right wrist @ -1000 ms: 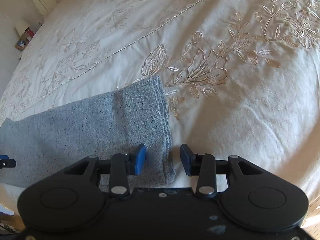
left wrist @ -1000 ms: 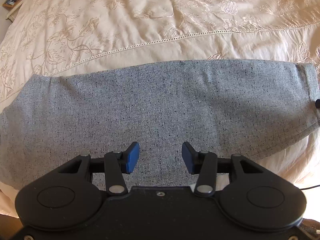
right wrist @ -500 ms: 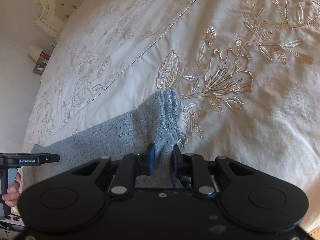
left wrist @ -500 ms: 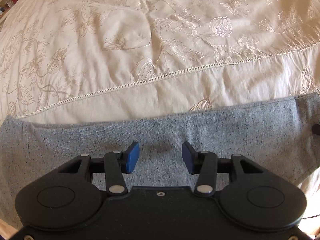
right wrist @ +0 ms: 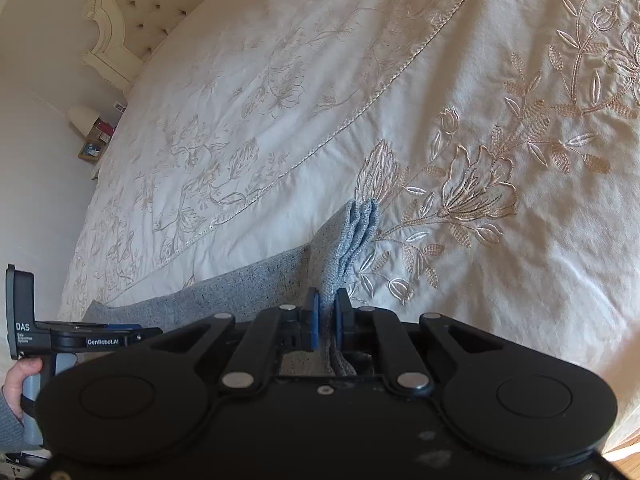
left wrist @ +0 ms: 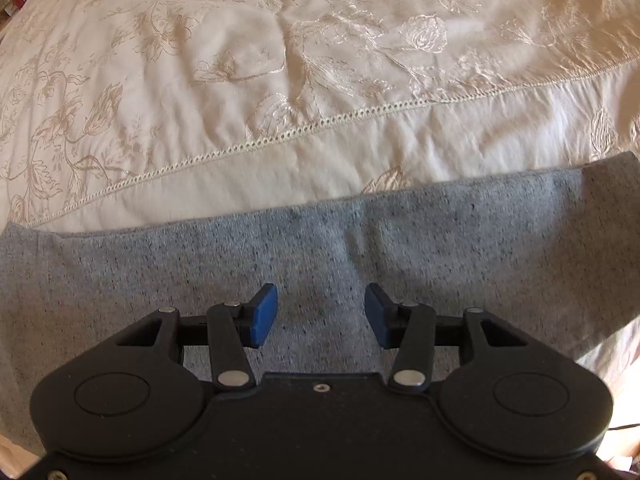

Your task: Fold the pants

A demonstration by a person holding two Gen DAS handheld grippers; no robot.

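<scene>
Grey speckled pants (left wrist: 400, 248) lie stretched across the near part of a cream embroidered bedspread (left wrist: 280, 80). My left gripper (left wrist: 321, 315) is open and empty, hovering low over the middle of the pants. My right gripper (right wrist: 326, 318) is shut on the hem end of the pants (right wrist: 352, 240) and holds it bunched and lifted off the bedspread (right wrist: 480, 120). The left gripper (right wrist: 80, 338) shows at the left edge of the right wrist view, held by a hand.
A tufted cream headboard (right wrist: 132, 8) stands at the far end of the bed. A bedside table with a lamp and small items (right wrist: 92, 128) sits beside it. The bed's near edge (left wrist: 616, 344) runs just below the pants.
My right gripper closed on the pants hem and lifted it, bunching the fabric. My left gripper moved towards the far edge of the pants and stayed open.
</scene>
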